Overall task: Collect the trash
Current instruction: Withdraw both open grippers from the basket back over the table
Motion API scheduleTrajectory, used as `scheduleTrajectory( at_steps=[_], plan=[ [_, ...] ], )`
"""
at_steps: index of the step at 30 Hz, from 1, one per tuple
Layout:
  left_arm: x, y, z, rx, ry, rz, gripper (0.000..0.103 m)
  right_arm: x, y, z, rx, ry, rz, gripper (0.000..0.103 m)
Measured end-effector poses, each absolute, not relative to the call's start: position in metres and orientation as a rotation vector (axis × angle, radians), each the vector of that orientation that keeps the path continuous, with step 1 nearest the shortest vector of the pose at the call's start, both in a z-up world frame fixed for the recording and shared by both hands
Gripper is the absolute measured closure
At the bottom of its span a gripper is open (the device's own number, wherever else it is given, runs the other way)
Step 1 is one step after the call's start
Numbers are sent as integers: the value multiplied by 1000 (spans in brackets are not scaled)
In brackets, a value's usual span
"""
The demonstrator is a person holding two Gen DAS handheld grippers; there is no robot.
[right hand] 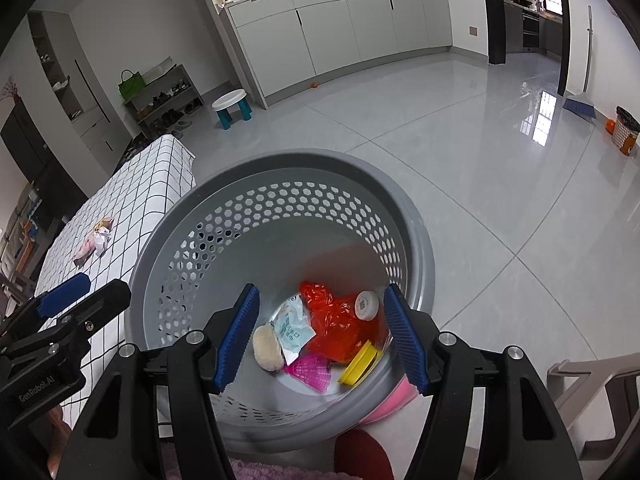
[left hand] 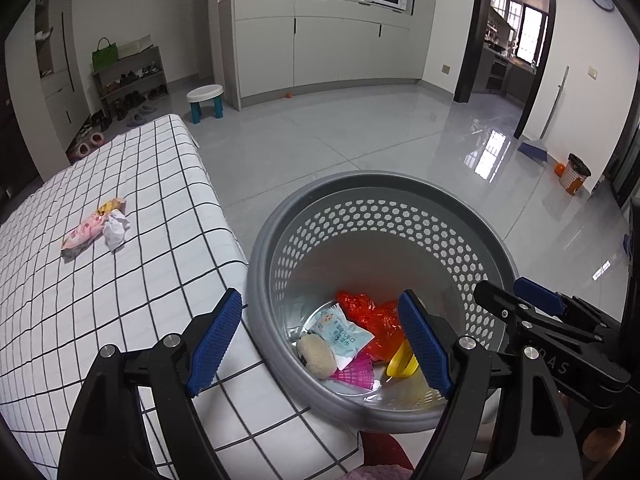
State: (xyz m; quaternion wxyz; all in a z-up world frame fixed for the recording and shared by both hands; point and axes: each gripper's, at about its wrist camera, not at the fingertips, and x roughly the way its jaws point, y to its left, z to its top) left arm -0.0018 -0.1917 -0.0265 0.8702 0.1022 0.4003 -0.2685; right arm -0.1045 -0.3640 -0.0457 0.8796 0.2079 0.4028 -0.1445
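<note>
On my left, a pink snack wrapper [left hand: 82, 234] and a crumpled white paper scrap [left hand: 115, 228] lie touching on the white black-gridded cloth surface [left hand: 152, 184], untouched. My left gripper [left hand: 320, 336] hangs spread and empty by the round grey perforated plastic basket [left hand: 372, 184]. My right gripper [right hand: 320, 336] is spread over its crumpled red plastic bag [right hand: 334, 328], its yellow lid [right hand: 360, 362] half hidden.

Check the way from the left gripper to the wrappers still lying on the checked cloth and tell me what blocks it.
Nothing visible does. The left gripper is open and empty near the gray basket's rim; the pink wrapper and crumpled white paper lie on bare checked cloth to its left, with only open cloth between.
</note>
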Motion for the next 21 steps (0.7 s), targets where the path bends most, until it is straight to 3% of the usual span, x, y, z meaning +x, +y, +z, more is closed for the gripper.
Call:
scheduleTrajectory(
  at_steps=[21],
  plan=[
    [-5,-110,22,167,752,-493,22,-81,-290,2,368,818,-188,39]
  ],
)
